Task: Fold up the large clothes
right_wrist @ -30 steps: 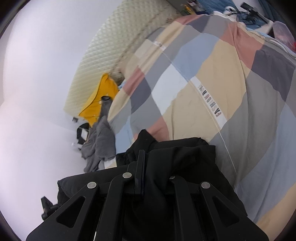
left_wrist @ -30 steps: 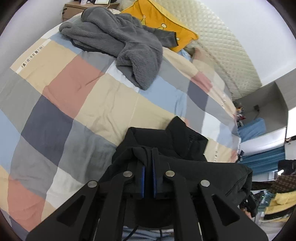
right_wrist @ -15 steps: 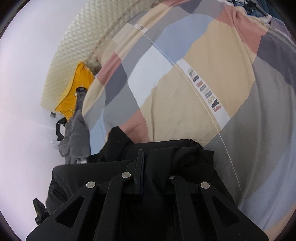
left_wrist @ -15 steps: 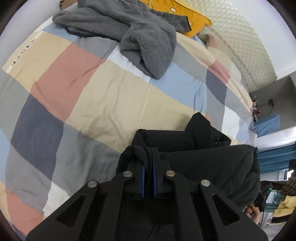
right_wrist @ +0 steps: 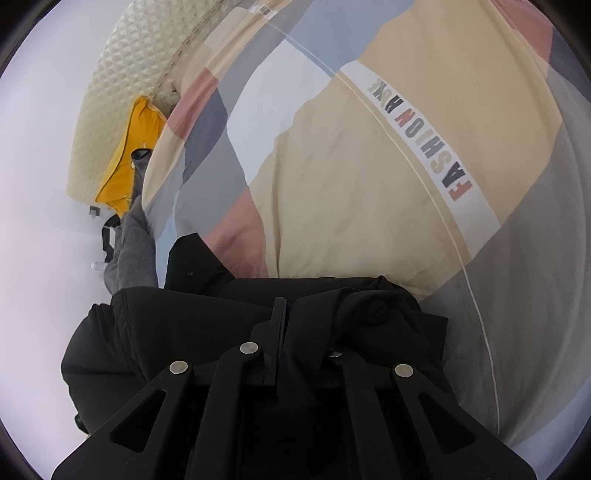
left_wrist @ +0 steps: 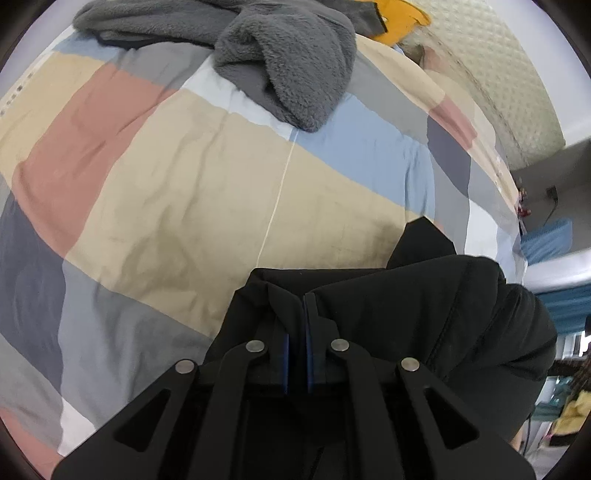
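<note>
A black jacket (left_wrist: 436,302) hangs bunched low over a bed with a colour-block duvet (left_wrist: 192,199). My left gripper (left_wrist: 295,306) is shut on a fold of its fabric, which wraps over both blue-padded fingers. In the right wrist view the same black jacket (right_wrist: 184,317) drapes over my right gripper (right_wrist: 282,310), which is shut on another fold; cloth hides its right finger. The collar flap (right_wrist: 192,258) sticks up towards the duvet (right_wrist: 351,177). The stretch of jacket between the two grippers sags in a thick roll.
A grey fleece garment (left_wrist: 280,55) lies heaped at the far end of the bed, with a yellow pillow (left_wrist: 402,14) behind it against a quilted headboard (left_wrist: 509,74). Blue curtains and clutter (left_wrist: 561,295) stand off the bed's right side.
Both grippers have come down and moved in over the bed with the jacket; the duvet now fills more of each view and the grey fleece has slid to the top edge.
</note>
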The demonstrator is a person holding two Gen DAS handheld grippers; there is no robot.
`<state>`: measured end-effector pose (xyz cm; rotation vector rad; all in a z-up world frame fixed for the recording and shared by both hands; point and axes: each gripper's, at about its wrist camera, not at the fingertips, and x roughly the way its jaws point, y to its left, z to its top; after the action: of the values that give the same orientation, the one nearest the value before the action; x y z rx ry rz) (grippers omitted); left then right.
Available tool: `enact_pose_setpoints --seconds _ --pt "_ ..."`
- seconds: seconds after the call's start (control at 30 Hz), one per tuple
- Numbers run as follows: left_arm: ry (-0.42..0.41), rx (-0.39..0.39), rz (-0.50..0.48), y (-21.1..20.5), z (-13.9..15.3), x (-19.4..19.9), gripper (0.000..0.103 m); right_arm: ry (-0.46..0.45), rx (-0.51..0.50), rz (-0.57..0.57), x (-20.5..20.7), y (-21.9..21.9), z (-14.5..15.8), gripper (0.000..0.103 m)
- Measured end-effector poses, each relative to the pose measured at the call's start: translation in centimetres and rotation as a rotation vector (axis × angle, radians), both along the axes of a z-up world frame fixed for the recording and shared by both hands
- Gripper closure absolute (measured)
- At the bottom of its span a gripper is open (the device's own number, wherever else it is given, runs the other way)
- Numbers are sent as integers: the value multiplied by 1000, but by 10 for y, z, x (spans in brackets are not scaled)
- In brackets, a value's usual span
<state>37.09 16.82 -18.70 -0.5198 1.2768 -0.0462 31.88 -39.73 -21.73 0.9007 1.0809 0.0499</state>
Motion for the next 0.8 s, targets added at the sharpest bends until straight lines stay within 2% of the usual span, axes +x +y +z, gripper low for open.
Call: enact_pose_setpoints --seconds 0.07,0.17,0.27,0.33,0.37,0.4,0.43,0.47,0.5,0.53,0.57,0.6,0.7,0.8 --pt "-22 9 14 1 6 -5 95 -17 26 -1 -5 -1 1 101" --pt "-31 27 -15 1 17 -11 95 -49 72 23 -14 -4 5 94" --pt "-37 -1 -25 9 27 -20 95 -90 98 59 -28 -7 17 91" --pt "-53 -12 -11 15 38 -29 95 -110 129 77 -41 -11 26 84" --pt "-64 -17 2 21 46 -36 94 -112 138 84 -46 -13 31 75" --pt "-71 -21 7 23 51 -40 94 -115 142 87 -52 -16 37 61" --pt "-81 -26 10 26 58 -45 93 -137 137 86 -61 -22 48 53" --pt "-98 -38 9 31 68 -53 88 -150 121 84 -68 -26 57 42" --pt "-113 -45 8 33 75 -58 82 -157 100 87 -74 -29 67 40" --pt "-129 -42 8 36 83 -63 57 -159 57 103 -82 -32 81 40" --pt "-162 -28 7 40 96 -72 26 -160 20 117 -86 -33 92 40" --pt "-193 -18 4 42 106 -77 17 -165 -18 132 -91 -32 103 40" --pt "-311 44 -13 44 140 -99 16 -202 -192 182 -103 -21 148 40" --pt "-411 123 -42 29 165 -117 16 -282 -333 223 -112 6 192 40"
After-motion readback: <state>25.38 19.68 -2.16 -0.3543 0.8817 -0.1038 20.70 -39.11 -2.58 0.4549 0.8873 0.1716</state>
